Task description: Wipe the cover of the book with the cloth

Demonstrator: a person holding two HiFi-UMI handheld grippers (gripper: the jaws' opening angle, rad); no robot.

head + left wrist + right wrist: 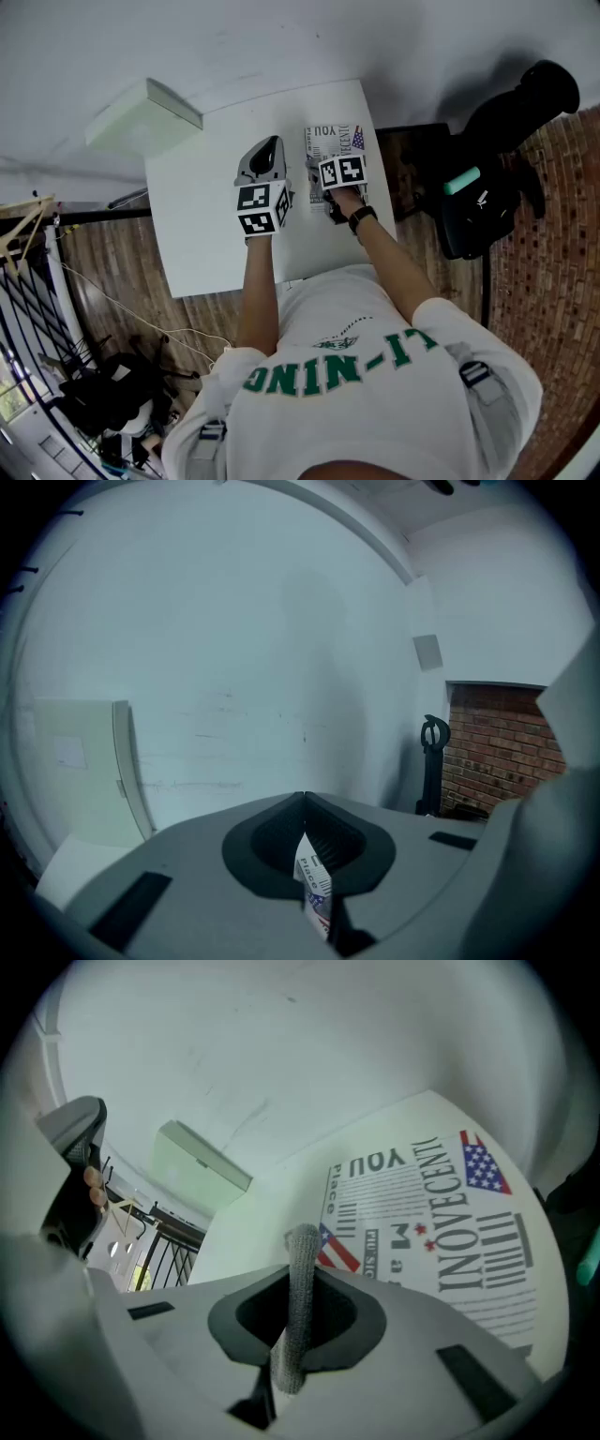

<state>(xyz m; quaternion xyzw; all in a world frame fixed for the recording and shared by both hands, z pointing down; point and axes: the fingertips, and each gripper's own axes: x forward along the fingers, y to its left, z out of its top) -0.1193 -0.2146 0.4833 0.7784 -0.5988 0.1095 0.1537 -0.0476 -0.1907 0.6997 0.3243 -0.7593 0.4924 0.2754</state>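
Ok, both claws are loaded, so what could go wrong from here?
1. The right claw pinches the cloth into a narrow strip, so the hard claw tips might scrape the book instead of wiping it.
2. The book lies close to the right edge of the table; a firm stroke that way could push it off.
3. The left claw is shut on a thin printed edge, seemingly the book's; pulling could crease it.

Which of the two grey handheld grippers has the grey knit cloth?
The right gripper: its jaws are shut on the grey knit cloth. The left gripper instead clamps a printed edge of the black-and-white book.
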